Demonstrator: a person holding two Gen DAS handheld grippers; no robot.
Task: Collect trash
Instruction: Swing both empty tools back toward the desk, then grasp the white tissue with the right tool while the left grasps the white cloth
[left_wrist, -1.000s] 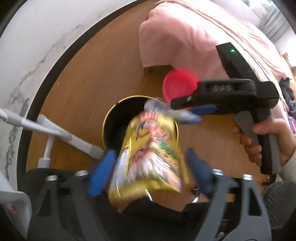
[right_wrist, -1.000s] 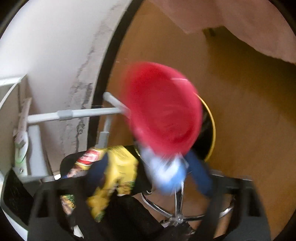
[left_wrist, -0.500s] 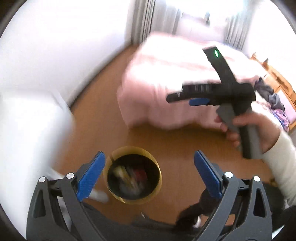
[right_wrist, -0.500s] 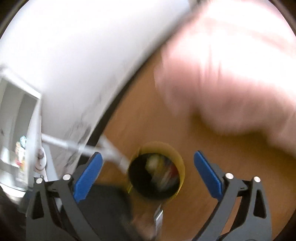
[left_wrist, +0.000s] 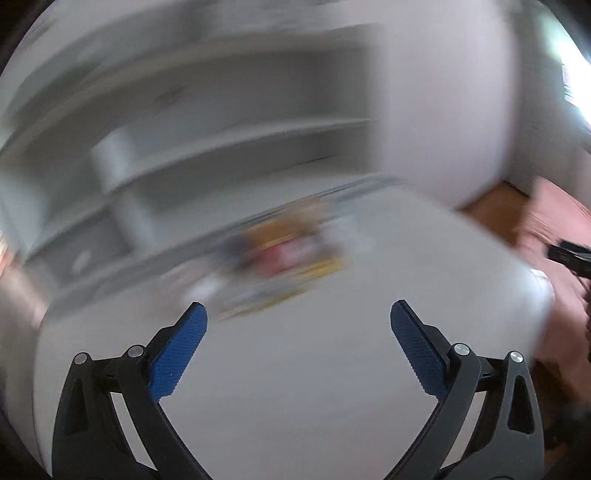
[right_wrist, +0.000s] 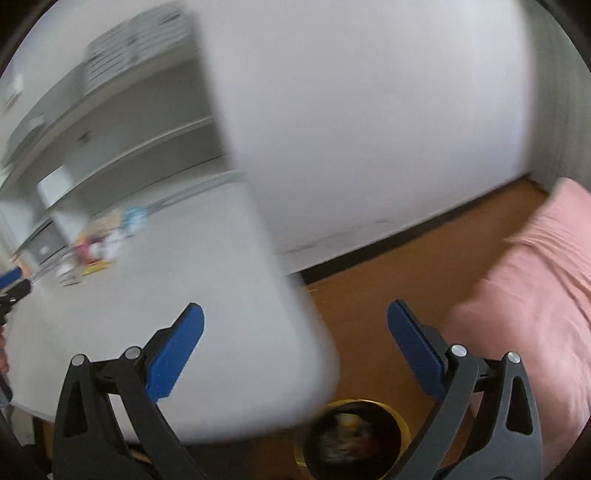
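Observation:
Both views are motion-blurred. My left gripper (left_wrist: 298, 343) is open and empty above a white table (left_wrist: 295, 387). A blurred heap of colourful trash (left_wrist: 288, 258), yellow and red, lies on the table ahead of it. My right gripper (right_wrist: 295, 343) is open and empty too, over the table's right corner (right_wrist: 288, 369). Below it on the floor stands a black bin with a gold rim (right_wrist: 352, 439), with wrappers inside. The same trash heap (right_wrist: 99, 243) shows far left on the table in the right wrist view.
White shelves (left_wrist: 221, 140) rise behind the table against a white wall (right_wrist: 369, 129). A pink bedspread (right_wrist: 535, 295) hangs at the right over the wooden floor (right_wrist: 388, 288). The other gripper's tip (right_wrist: 13, 284) shows at the left edge.
The yellow chip bag and the red item left the grippers and lie in the bin. Both grippers opened and swung up from the bin toward the white table.

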